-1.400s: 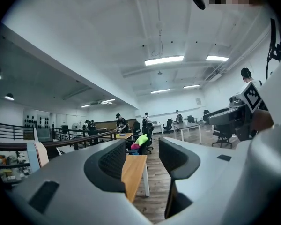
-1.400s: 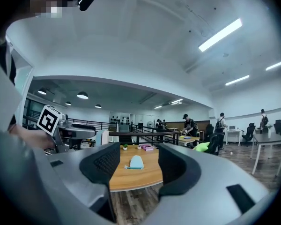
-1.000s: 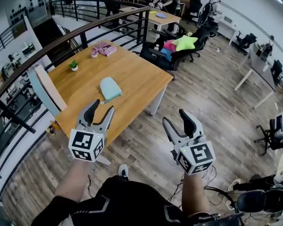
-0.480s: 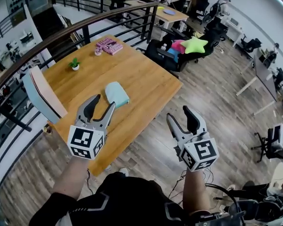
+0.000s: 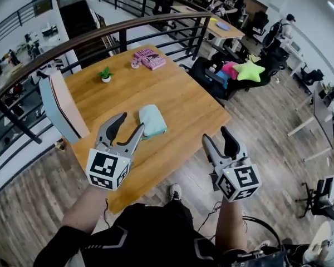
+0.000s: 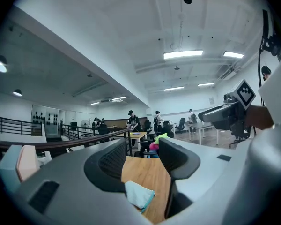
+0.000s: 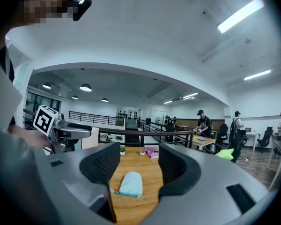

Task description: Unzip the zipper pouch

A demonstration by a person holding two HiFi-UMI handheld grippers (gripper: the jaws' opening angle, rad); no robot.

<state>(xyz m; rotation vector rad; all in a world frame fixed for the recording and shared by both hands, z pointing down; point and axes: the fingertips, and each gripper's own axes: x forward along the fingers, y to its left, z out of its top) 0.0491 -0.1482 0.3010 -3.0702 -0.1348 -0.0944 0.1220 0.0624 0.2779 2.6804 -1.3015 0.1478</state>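
left claw [image 6: 143,154]: jaws apart, nothing between | pale blue zipper pouch [image 6: 139,194]: lies on worktop [image 6: 149,172], beyond the jaws

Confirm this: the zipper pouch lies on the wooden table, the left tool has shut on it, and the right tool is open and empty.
Wrong on the left tool: the left gripper view shows its jaws apart, nothing between them, the zipper pouch lying untouched beyond. The pouch is on the wooden table, and the right tool is open and empty.

No legible text, brand or number. Only coded square markers behind the fingers [image 5: 112,129], on left gripper [image 5: 131,122] and right gripper [image 5: 217,134].
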